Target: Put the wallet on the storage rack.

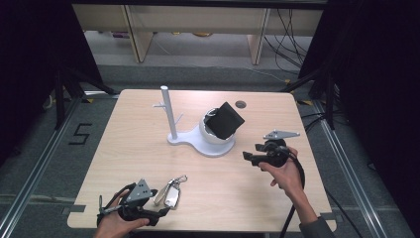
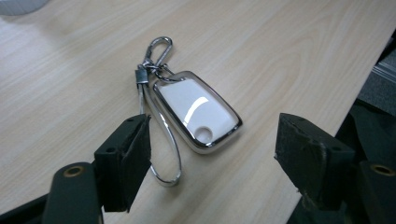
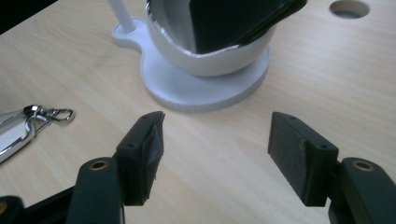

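Note:
A white car key fob (image 1: 172, 197) (image 2: 198, 113) with a chrome rim, wire loop and carabiner lies near the table's front left. My left gripper (image 1: 164, 209) (image 2: 212, 154) sits open just behind it, the fob lying between and slightly ahead of its jaws. A white stand (image 1: 205, 141) (image 3: 201, 88) with an upright post (image 1: 168, 111) carries a bowl holding a black wallet (image 1: 225, 120) (image 3: 233, 21). My right gripper (image 1: 251, 151) (image 3: 215, 149) hovers open to the right of the stand, nothing between its jaws. The fob (image 3: 14, 133) shows at the left edge of the right gripper view.
A round cable hole (image 1: 240, 104) (image 3: 349, 8) lies at the table's back right. The wooden table (image 1: 124, 148) ends close beside my left gripper at the front edge. Shelving and cables stand on the floor beyond the table.

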Available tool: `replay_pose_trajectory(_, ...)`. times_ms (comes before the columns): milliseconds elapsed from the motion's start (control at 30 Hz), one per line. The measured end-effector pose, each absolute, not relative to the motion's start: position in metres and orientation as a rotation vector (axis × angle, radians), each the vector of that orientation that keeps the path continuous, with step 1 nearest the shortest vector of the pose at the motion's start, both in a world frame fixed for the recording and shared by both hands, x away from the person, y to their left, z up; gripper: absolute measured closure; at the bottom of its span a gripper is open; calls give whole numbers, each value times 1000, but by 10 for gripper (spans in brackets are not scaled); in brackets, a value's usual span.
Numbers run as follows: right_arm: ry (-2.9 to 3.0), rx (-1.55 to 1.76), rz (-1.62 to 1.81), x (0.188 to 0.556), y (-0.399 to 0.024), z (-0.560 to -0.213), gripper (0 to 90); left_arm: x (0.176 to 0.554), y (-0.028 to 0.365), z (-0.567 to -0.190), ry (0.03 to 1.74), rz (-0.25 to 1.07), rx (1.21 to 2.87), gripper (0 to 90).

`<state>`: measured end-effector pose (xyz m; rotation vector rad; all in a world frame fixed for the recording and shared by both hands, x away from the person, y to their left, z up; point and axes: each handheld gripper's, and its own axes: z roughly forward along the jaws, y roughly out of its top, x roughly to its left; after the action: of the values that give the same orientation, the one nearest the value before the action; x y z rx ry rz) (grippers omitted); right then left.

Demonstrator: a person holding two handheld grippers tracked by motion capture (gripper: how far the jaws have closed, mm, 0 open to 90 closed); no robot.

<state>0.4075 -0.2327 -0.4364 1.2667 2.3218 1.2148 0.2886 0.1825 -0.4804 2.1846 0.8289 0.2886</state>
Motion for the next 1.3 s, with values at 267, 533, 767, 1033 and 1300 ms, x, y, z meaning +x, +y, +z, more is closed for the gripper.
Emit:
replay_pose_trajectory(267, 2358, 1307, 1201, 385, -223, -458, 366, 302, 181, -475, 850, 288, 2154, 251)
replay_pose_trajectory(533, 2386, 1248, 1179, 372, -220, -471, 361, 324, 179, -476, 912, 322, 2190, 247)
replay_pose_trajectory(767, 2413, 1195, 1157, 359, -219, -477, 357, 352, 171, -477, 958, 298, 2223, 263)
replay_pose_trajectory(1033, 2421, 1201, 1146, 356, -224, -481, 357, 377, 148, -478, 962, 244, 2313, 271)
replay_pose_trajectory(1300, 2424, 1194, 1147, 355, -225, -482, 357, 383, 133, -480, 924, 220, 2377, 280)
